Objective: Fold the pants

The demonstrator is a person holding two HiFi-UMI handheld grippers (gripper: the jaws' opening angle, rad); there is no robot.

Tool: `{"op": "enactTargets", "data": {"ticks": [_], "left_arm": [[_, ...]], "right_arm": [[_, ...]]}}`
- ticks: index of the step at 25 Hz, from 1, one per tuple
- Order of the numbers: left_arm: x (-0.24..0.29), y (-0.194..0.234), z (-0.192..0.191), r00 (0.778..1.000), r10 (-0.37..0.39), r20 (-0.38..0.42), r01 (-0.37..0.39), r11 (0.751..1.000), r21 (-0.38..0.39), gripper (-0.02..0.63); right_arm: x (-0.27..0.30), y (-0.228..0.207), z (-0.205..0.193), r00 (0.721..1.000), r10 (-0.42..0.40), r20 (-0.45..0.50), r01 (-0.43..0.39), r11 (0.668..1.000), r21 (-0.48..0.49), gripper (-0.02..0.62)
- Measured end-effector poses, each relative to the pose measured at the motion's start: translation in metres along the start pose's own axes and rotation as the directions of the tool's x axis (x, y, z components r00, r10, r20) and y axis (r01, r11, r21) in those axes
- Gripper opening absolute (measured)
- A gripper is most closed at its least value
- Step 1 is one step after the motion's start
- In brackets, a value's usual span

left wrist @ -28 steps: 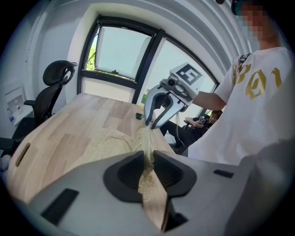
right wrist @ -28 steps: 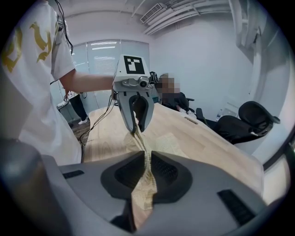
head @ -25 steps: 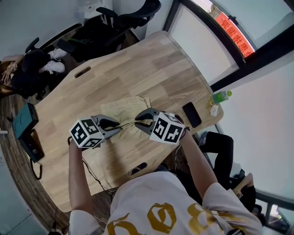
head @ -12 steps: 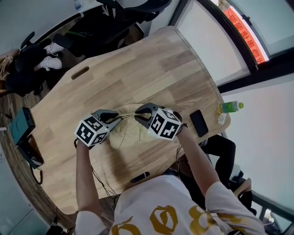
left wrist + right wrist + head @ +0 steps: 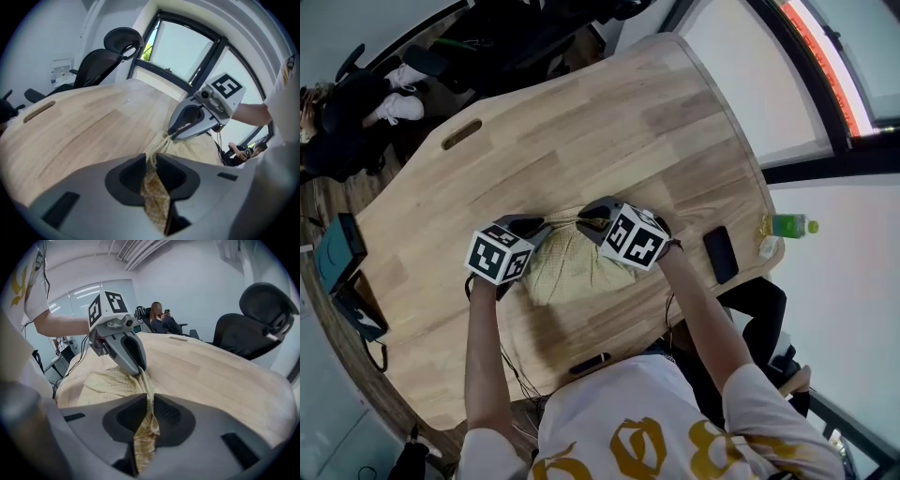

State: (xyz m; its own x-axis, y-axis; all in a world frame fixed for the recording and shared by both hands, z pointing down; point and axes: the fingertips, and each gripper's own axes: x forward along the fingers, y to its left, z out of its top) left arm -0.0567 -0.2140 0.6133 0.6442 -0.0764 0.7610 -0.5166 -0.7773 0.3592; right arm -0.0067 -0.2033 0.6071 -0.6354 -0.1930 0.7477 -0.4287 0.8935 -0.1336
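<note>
Well to the left of the pants point(image 5: 572, 272), off the edge of the wooden worktop point(image 5: 581, 131), a flat teal case point(image 5: 342, 251) sits low by the floor. The pants, pale yellow with a fine check, lie bunched in a compact heap on the worktop's near half, just in front of the person.

At the pants' far left corner, the left hand-held gripper point(image 5: 546, 223) points down and away. Its jaws are drawn narrow and pinch a gathered fold of the checked fabric, which runs up between the pads in the left gripper view point(image 5: 152, 161).

At the pants' far right corner, just beside the other's tip, is the right hand-held gripper point(image 5: 581, 223). It is likewise closed narrow on a bunched strip of the same cloth point(image 5: 150, 403). Between the two tips the far edge of the pants is drawn into a short, taut ridge, and the rest spreads back toward the person.

Right of the pants a dark phone point(image 5: 720, 254) lies flat near the worktop's edge. Farther right, well apart from the pants, is a green bottle point(image 5: 792, 225).
</note>
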Motion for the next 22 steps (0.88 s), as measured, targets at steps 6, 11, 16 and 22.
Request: {"op": "enactTargets", "data": {"ticks": [6, 11, 16, 22], "left_arm": [[0.005, 0.026, 0.005, 0.993, 0.074, 0.094, -0.049, 0.969, -0.244, 0.135], [-0.001, 0.032, 0.007, 0.976, 0.149, 0.158, -0.103, 0.958, -0.269, 0.157], [-0.011, 0.036, 0.011, 0.96, 0.213, 0.182, -0.165, 0.955, -0.245, 0.219], [-0.041, 0.036, 0.026, 0.917, 0.278, 0.286, -0.204, 0.943, -0.263, 0.224]], "right_arm": [[0.012, -0.015, -0.004, 0.999, -0.013, 0.053, 0.005, 0.988, 0.151, 0.047], [0.008, -0.018, -0.002, 0.993, -0.06, 0.102, 0.04, 0.982, 0.185, 0.054], [-0.008, -0.026, 0.003, 0.984, -0.121, 0.134, 0.09, 0.971, 0.221, 0.101], [-0.044, -0.03, 0.019, 0.953, -0.194, 0.234, 0.112, 0.94, 0.324, 0.115]]}}
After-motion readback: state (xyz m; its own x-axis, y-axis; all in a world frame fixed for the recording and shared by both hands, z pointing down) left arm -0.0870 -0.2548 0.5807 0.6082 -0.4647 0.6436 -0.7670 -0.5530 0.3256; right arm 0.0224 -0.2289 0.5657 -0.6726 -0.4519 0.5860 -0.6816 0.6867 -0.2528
